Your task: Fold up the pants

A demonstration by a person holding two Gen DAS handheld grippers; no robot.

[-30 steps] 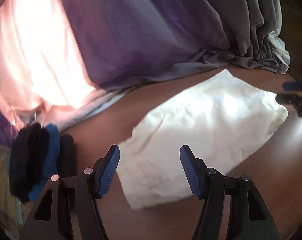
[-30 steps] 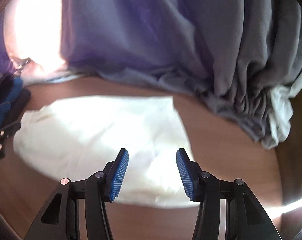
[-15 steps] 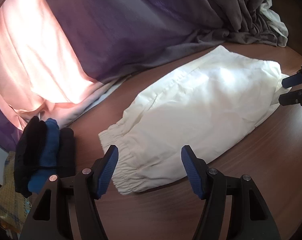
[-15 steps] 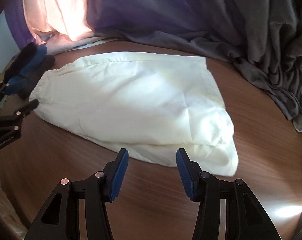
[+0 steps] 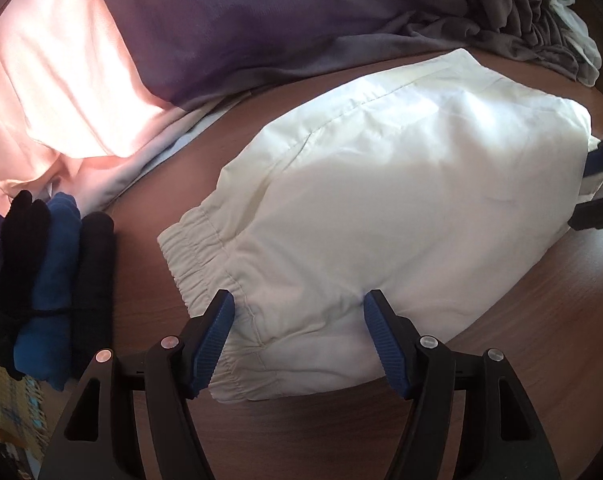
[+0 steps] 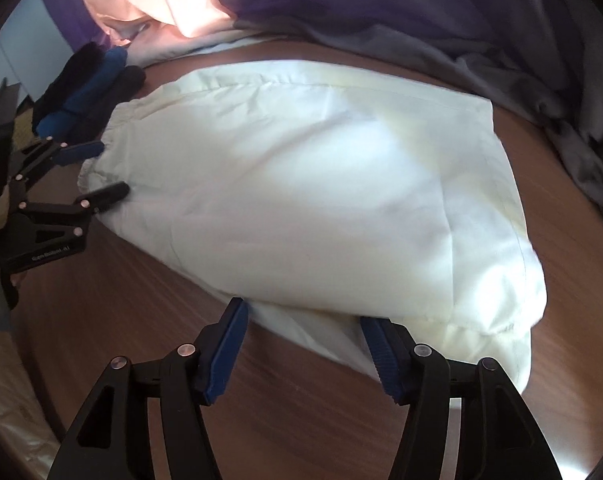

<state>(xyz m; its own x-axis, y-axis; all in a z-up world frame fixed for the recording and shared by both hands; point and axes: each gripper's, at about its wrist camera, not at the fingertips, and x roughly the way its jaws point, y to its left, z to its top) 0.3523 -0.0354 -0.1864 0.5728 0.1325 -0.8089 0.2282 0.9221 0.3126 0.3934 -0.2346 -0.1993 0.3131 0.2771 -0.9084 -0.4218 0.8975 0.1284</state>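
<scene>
White pants [image 5: 381,200] lie folded into a thick pad on the brown wooden table [image 5: 541,340], gathered elastic end [image 5: 193,248] to the left. My left gripper [image 5: 297,312] hangs low over that end's near edge, jaws opening, with cloth under the gap and neither pad pressing. In the right wrist view the pants [image 6: 301,180] fill the middle. My right gripper [image 6: 303,320] straddles the near edge of the layered end, jaws opening, pads not gripping. Each gripper shows in the other's view: the right gripper [image 5: 595,186] at the far right, the left gripper [image 6: 101,172] at the left.
A bundle of dark and blue rolled cloths [image 5: 49,280] sits by the table's left edge, also seen as the bundle [image 6: 89,84] behind the left gripper. Purple, grey and sunlit pink curtains [image 5: 221,20] drape onto the table's far side. Bare wood [image 6: 141,320] lies in front.
Both grippers have come down close to the pants and tipped further downward. The right gripper's jaws stand wider than before, the left's slightly wider. The pants have not moved.
</scene>
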